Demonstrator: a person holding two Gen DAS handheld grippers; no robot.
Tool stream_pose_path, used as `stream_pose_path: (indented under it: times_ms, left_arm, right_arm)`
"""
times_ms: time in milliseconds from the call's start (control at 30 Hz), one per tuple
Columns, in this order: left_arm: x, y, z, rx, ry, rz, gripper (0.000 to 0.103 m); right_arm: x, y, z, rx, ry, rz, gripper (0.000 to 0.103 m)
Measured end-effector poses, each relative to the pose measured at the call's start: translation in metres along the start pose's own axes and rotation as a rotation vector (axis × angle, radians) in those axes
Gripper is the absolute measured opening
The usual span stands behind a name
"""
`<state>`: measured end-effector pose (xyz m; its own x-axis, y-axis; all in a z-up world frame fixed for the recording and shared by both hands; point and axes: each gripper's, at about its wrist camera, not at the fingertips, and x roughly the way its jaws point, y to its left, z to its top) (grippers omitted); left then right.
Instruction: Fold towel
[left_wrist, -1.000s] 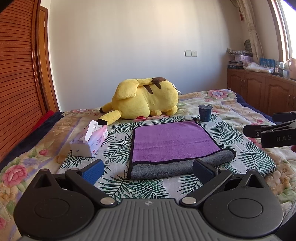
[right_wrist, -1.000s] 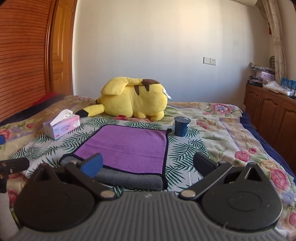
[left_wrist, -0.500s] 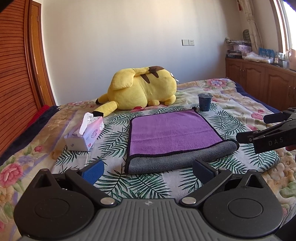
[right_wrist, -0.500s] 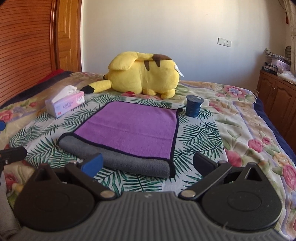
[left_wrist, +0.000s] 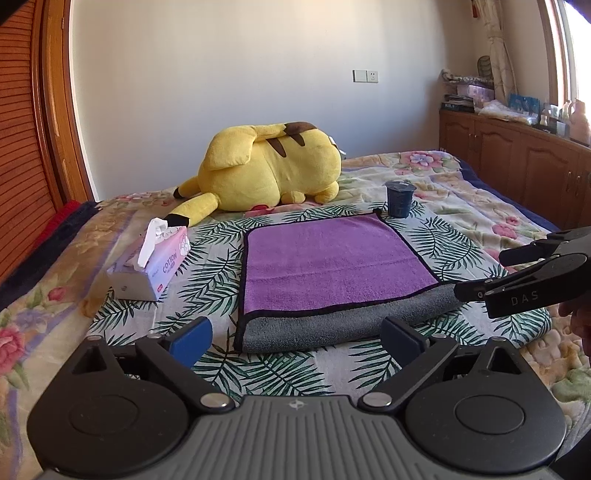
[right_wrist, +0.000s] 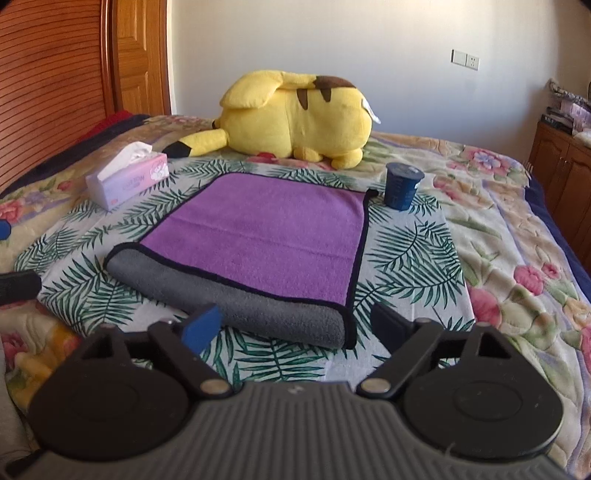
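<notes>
A towel, purple on top and grey underneath with a black edge, lies flat on the bedspread, its near edge rolled over so the grey shows. It sits mid-frame in the left wrist view (left_wrist: 332, 266) and the right wrist view (right_wrist: 266, 236). My left gripper (left_wrist: 295, 336) is open and empty, just short of the towel's near edge. My right gripper (right_wrist: 295, 325) is open and empty, over the near right corner. The right gripper also shows from the side in the left wrist view (left_wrist: 517, 280), its tips above the towel's right corner.
A yellow plush toy (left_wrist: 269, 170) lies behind the towel. A tissue box (left_wrist: 151, 266) stands to the left, a dark blue cup (left_wrist: 399, 197) at the far right corner. Wooden cabinets (left_wrist: 517, 162) run along the right wall.
Both grippers have moved forward and lower toward the towel's near edge. The right gripper has closed in on the near right corner. The towel has not moved.
</notes>
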<state>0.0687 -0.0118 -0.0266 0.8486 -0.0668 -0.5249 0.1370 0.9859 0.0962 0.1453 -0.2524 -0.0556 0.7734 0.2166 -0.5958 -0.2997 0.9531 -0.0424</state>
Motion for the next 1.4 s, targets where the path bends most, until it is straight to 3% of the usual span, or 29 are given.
stream_pose_path:
  times_ms: [667,1400]
  left_arm:
    - [0.060,0.022,0.011,-0.007,0.097,-0.029,0.061]
    - [0.121,0.051,0.013,-0.042,0.174,-0.045,0.036]
  right_arm:
    - [0.035,-0.017,0.005,0.016,0.090,0.014,0.069]
    - [0.066,-0.037,0.011,0.060,0.146,0.029,0.065]
